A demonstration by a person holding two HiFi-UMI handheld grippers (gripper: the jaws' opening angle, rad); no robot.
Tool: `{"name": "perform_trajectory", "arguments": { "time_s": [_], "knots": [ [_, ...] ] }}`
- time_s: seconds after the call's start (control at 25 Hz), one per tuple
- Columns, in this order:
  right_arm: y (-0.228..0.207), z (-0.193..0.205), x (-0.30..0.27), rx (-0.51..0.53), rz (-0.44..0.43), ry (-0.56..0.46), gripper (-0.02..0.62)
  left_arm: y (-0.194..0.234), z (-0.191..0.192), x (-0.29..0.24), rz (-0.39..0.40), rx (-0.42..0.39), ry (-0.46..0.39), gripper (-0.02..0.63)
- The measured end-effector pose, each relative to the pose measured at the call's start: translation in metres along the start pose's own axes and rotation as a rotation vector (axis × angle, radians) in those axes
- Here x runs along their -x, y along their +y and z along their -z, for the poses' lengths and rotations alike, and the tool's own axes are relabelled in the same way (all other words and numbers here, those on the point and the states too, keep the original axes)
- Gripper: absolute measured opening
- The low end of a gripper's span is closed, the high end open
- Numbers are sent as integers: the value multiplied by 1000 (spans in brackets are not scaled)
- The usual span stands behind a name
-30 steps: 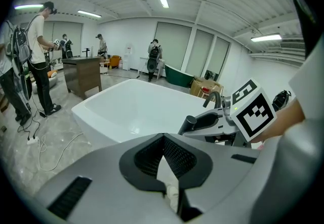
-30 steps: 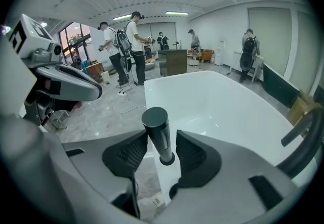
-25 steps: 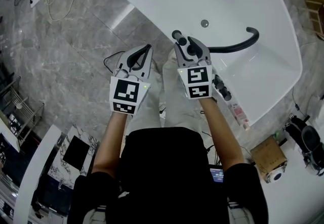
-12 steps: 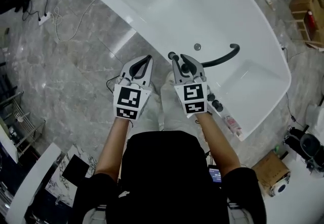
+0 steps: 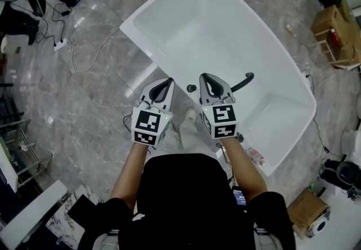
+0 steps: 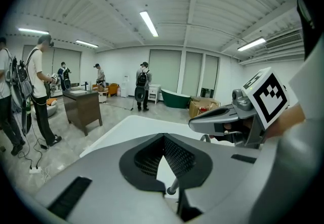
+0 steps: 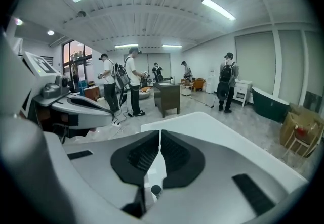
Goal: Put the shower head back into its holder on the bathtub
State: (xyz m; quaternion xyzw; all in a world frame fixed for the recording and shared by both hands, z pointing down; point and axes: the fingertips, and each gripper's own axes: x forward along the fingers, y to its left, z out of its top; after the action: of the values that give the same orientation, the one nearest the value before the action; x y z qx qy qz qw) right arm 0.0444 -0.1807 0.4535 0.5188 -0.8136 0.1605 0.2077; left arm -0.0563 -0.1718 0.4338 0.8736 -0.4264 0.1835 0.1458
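The white bathtub (image 5: 169, 3) lies below me in the head view. The black curved shower head (image 5: 243, 80) rests over its near rim, reaching into the tub, its near end hidden behind my right gripper. My right gripper (image 5: 204, 77) hangs well above the rim, apart from the shower head. Its jaws are closing and stand together (image 7: 160, 132) with nothing between them. My left gripper (image 5: 167, 81) is beside it, above the tub's near edge, shut and empty (image 6: 162, 135). In the left gripper view the right gripper (image 6: 223, 119) shows at the right.
Small bottles (image 5: 256, 156) stand on the tub's rim near my right arm. Cables (image 5: 84, 57) trail over the grey marble floor at the left. Cardboard boxes (image 5: 333, 23) sit at the right. Several people (image 7: 134, 89) and a dark cabinet (image 7: 167, 97) stand beyond the tub.
Both grippers have risen away from the tub, which looks smaller and farther below. The right gripper's jaws, open near the shower head a second ago, have come together empty.
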Motion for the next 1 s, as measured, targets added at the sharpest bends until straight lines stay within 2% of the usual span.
{"name": "perform_trajectory", "arguments": {
  "time_s": [0.4, 0.6, 1.0],
  "knots": [
    [-20, -86, 44, -16, -2, -186, 23, -17, -72, 15, -19, -57, -111, 14],
    [-22, -123, 67, 14, -10, -267, 23, -19, -113, 33, -5, 4, -198, 14],
    [-19, -172, 114, 38, -19, -395, 23, -36, -178, 74, -42, -118, -319, 14]
  ]
}}
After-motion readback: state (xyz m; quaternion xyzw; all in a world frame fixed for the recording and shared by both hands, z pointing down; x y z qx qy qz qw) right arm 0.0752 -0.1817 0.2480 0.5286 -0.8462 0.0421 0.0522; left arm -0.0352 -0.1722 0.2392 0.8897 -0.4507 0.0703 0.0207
